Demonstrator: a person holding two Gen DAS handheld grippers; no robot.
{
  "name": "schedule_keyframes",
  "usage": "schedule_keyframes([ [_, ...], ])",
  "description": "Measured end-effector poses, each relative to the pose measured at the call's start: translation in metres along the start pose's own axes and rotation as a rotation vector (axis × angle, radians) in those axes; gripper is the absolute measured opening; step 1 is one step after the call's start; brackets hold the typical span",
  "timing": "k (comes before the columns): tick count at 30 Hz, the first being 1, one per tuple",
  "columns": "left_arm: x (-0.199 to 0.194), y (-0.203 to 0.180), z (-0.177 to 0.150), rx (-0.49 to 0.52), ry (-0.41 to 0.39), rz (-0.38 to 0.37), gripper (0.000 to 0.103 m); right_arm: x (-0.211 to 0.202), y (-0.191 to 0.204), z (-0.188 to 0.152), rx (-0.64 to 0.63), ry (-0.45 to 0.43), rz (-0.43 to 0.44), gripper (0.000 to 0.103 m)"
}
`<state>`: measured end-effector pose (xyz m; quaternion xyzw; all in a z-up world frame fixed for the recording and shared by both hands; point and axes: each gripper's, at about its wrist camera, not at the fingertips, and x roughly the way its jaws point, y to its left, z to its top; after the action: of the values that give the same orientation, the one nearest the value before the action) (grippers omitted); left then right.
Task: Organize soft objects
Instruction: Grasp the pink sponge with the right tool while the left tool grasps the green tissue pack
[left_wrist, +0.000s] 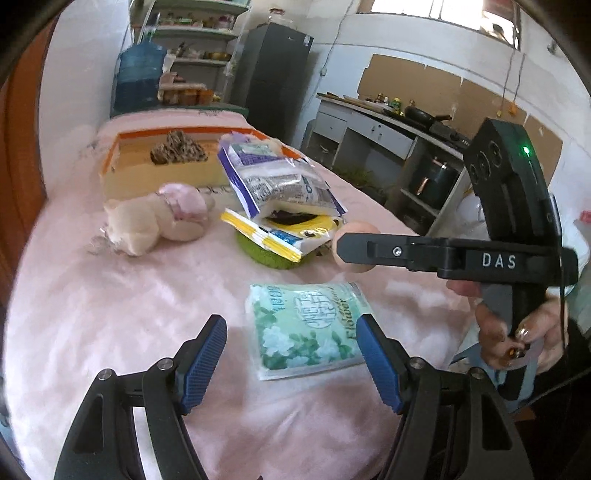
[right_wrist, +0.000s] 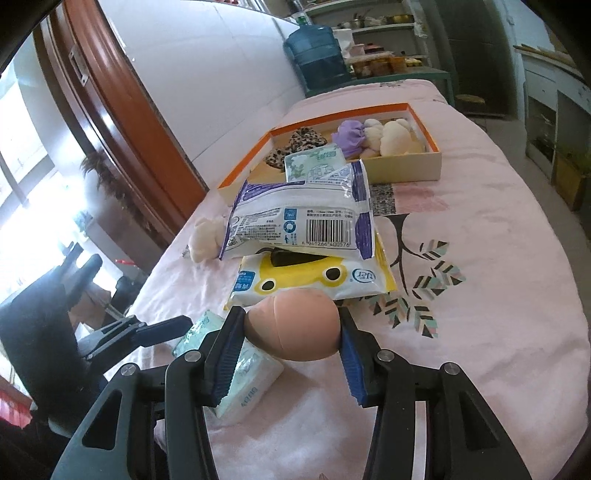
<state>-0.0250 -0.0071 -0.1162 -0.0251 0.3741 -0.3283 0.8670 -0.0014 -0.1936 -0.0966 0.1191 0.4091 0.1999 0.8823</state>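
My right gripper is shut on a peach egg-shaped soft ball, and both blue pads press its sides just above the pink cloth. In the left wrist view that ball shows behind the right gripper's finger. My left gripper stands open over a green flowered tissue pack, which lies flat between its fingers and untouched. The same pack lies under the right gripper's left finger. An orange-rimmed box at the back holds a leopard scrunchie, purple and cream soft items and a green pack.
A purple-white pack lies on a yellow tissue pack mid-table, with a green pad beneath. A cream plush toy lies to their left. The pink-clothed table drops off at the right, and a kitchen counter stands beyond.
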Motion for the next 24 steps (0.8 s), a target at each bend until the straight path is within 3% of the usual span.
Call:
schedule_keyframes([
  [7,0.019,0.002,-0.001,-0.078,0.016,-0.059,0.073,-0.001,-0.001,-0.002,0.000,-0.010,0.002,0.050],
  [8,0.019,0.003,-0.001,-0.095,0.014,-0.076,0.071,-0.002,-0.002,-0.002,0.002,-0.012,0.000,0.050],
  [9,0.020,0.004,-0.002,-0.110,0.013,-0.096,0.057,-0.002,-0.003,-0.002,0.007,-0.013,-0.001,0.051],
  [10,0.021,0.005,-0.003,-0.126,0.020,-0.112,0.054,-0.002,-0.004,-0.002,0.012,-0.015,0.000,0.050],
  [12,0.020,0.005,-0.004,-0.128,0.014,-0.109,0.046,-0.003,-0.006,-0.002,0.020,-0.018,-0.001,0.051],
  [15,0.017,0.004,-0.005,-0.137,0.008,-0.104,0.043,-0.004,-0.007,-0.003,0.020,-0.018,0.000,0.051],
  [24,-0.007,-0.007,0.003,-0.094,-0.078,-0.053,0.039,-0.010,-0.002,0.001,-0.003,-0.041,0.005,0.050],
])
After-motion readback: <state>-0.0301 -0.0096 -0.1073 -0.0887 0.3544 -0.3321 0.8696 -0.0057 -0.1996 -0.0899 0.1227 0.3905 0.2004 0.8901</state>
